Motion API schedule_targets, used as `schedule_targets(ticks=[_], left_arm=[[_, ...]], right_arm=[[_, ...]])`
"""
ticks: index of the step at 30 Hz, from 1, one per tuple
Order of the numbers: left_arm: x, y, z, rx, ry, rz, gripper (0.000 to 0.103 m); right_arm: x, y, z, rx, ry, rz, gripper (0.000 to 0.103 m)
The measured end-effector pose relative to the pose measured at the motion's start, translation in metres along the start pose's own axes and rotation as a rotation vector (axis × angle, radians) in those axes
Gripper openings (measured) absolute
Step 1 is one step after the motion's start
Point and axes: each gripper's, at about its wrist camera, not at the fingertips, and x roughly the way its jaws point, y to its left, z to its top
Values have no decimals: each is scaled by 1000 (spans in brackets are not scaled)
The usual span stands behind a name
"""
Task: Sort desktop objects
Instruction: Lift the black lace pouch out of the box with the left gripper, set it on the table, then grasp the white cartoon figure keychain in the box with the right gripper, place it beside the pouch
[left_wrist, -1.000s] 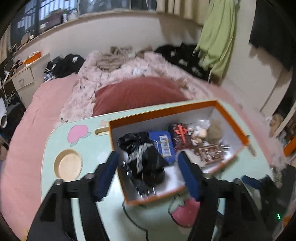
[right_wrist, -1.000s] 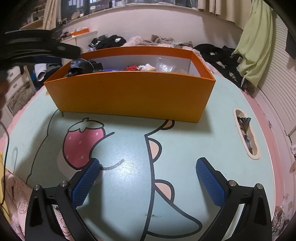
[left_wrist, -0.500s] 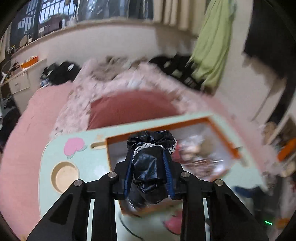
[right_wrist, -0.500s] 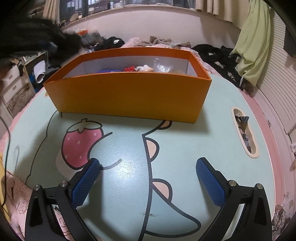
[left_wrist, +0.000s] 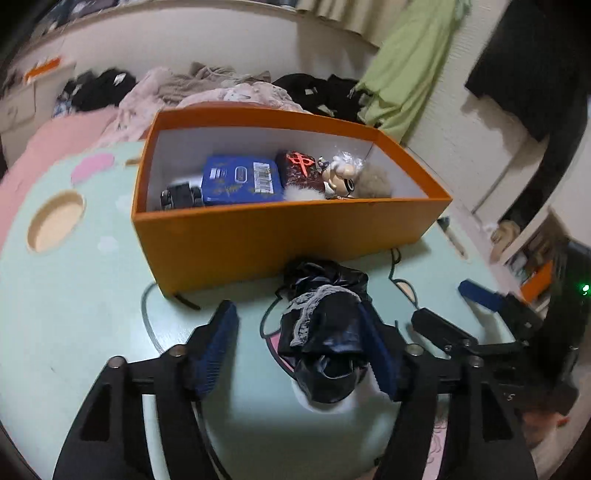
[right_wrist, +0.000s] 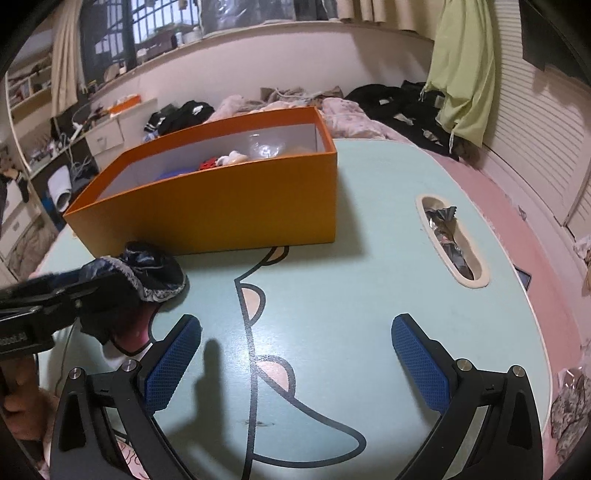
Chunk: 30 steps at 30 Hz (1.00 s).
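Left gripper (left_wrist: 301, 347) jaws opening, pouch (left_wrist: 325, 332) between them on tabletop (left_wrist: 92, 295); withdraw straight. Right gripper (right_wrist: 295, 362) apart, empty.

Box (left_wrist: 280, 229) stands on table (left_wrist: 74, 317), upper centre of left wrist view. In box, left to right: small dark item (left_wrist: 179, 195), flat tin (left_wrist: 240, 179), packet (left_wrist: 301, 170), figurine (left_wrist: 340, 175), fluffy ball (left_wrist: 375, 181). Lace-trimmed pouch (left_wrist: 325, 332) lies on table before box, lower centre of frame, between left gripper (left_wrist: 299, 347) fingers, against the right one. Round recess (left_wrist: 55, 221) in tabletop at left. Right wrist view: slot (right_wrist: 452, 240) in tabletop right of box; right gripper (right_wrist: 295, 365) at bottom, above table
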Motion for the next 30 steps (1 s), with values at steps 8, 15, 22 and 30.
schedule_targets(ticks=[8, 15, 22, 30], left_arm=[[-44, -5, -29, 128, -65, -5, 90], [-5, -13, -40, 200, 52, 234, 103], [-4, -9, -41, 203, 52, 225, 103], [-3, -12, -39, 202, 53, 225, 103]], right_arm=[[-4, -6, -3, 31, -22, 36, 103], [-6, -9, 0, 9, -34, 68, 103], [-35, 8, 50, -62, -137, 230, 82], [42, 26, 141, -122, 50, 203, 32]])
